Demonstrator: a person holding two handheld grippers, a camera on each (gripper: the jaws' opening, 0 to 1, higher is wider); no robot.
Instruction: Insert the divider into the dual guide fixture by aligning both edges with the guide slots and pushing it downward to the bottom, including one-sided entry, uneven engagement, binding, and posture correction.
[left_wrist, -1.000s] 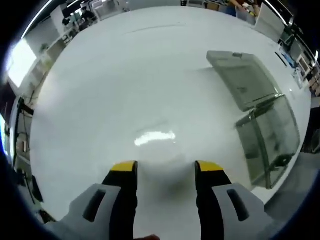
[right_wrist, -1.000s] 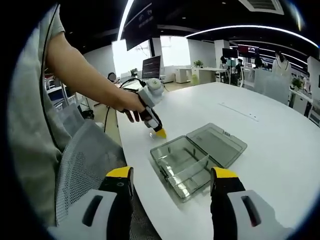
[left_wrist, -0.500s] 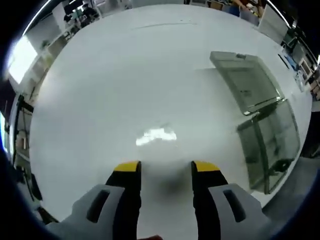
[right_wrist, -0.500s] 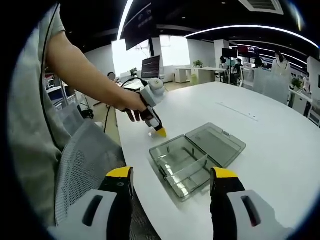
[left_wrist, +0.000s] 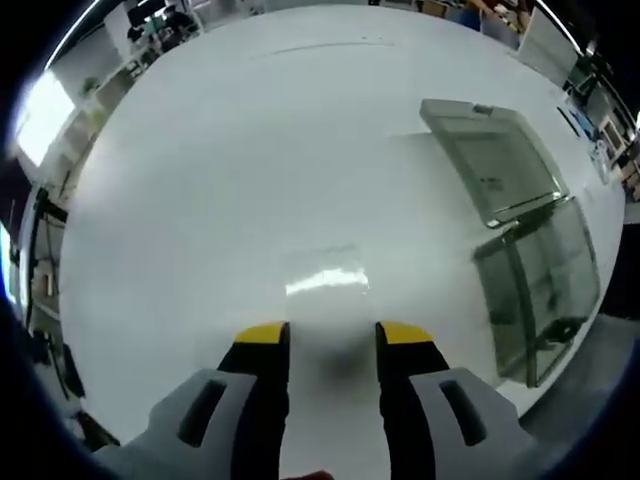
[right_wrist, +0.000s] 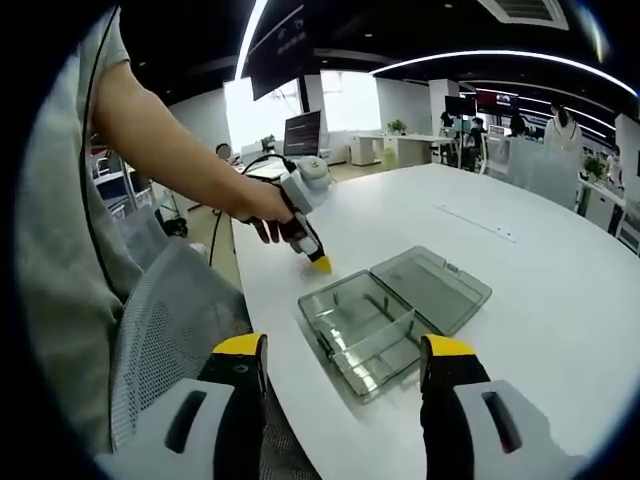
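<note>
A clear plastic box (right_wrist: 365, 330) with its lid (right_wrist: 435, 288) laid open flat is seen on the white surface (right_wrist: 560, 300), near the edge by a mesh chair (right_wrist: 170, 340). A thin clear divider (right_wrist: 383, 335) stands inside the box tray, running across it. In the left gripper view the same box (left_wrist: 540, 290) lies off to the right, well apart from the left claw (left_wrist: 332, 338), whose yellow-tipped jaws are held a narrow gap apart with nothing between them, low over bare surface (left_wrist: 250, 170). In the right gripper view the left claw (right_wrist: 320, 265) is seen beside the box's far corner, held by a hand (right_wrist: 262, 210). The right claw (right_wrist: 340, 350) is spread wide and holds nothing, poised before the box.
</note>
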